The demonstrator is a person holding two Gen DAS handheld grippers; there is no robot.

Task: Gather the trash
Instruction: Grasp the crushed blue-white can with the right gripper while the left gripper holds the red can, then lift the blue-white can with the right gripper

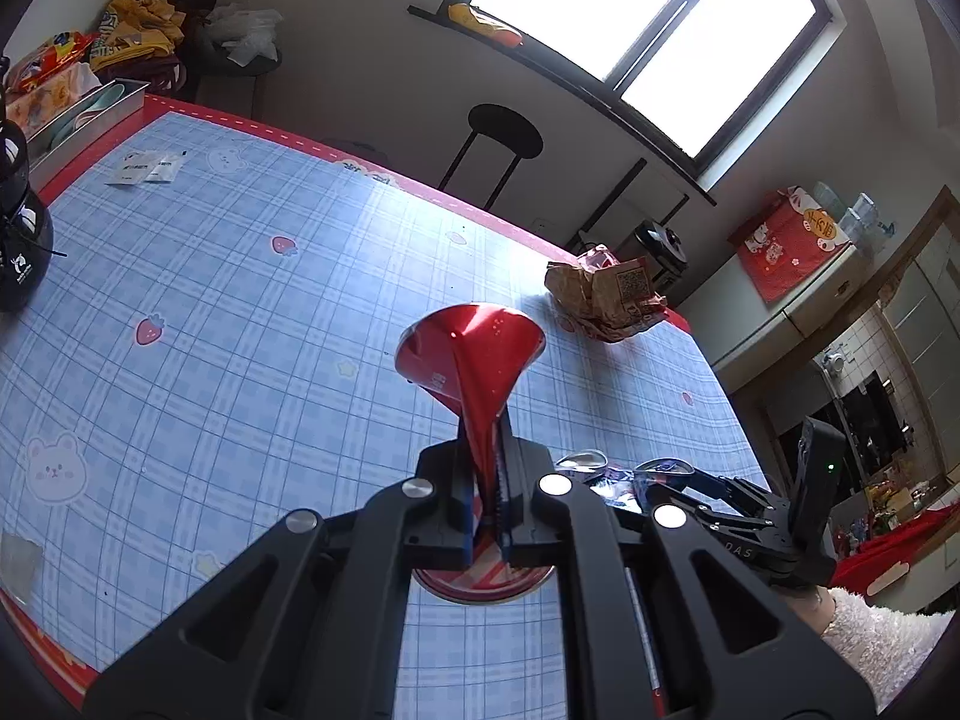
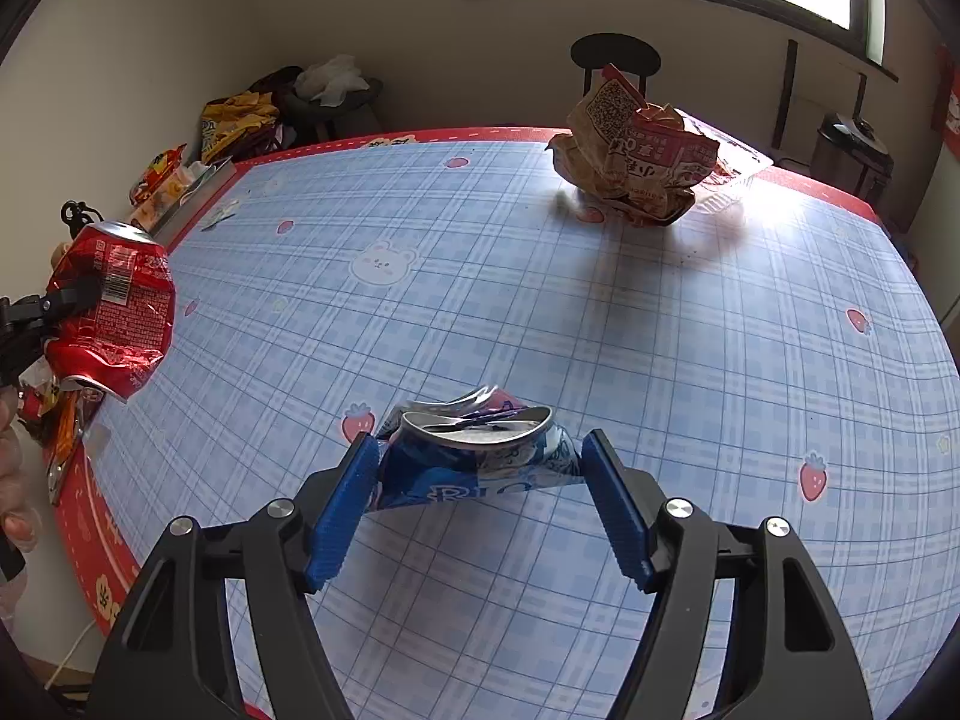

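Observation:
My left gripper is shut on a crushed red can and holds it above the blue checked tablecloth. The same red can shows at the left edge of the right wrist view. My right gripper has its jaws around a crushed blue can, touching both sides of it just above the tablecloth; it also shows in the left wrist view. A crumpled brown paper wrapper lies at the table's far edge, also in the left wrist view.
A black stool stands beyond the table. A metal tray and snack bags sit at the far left. White sachets lie on the cloth. A black round object is at the left edge.

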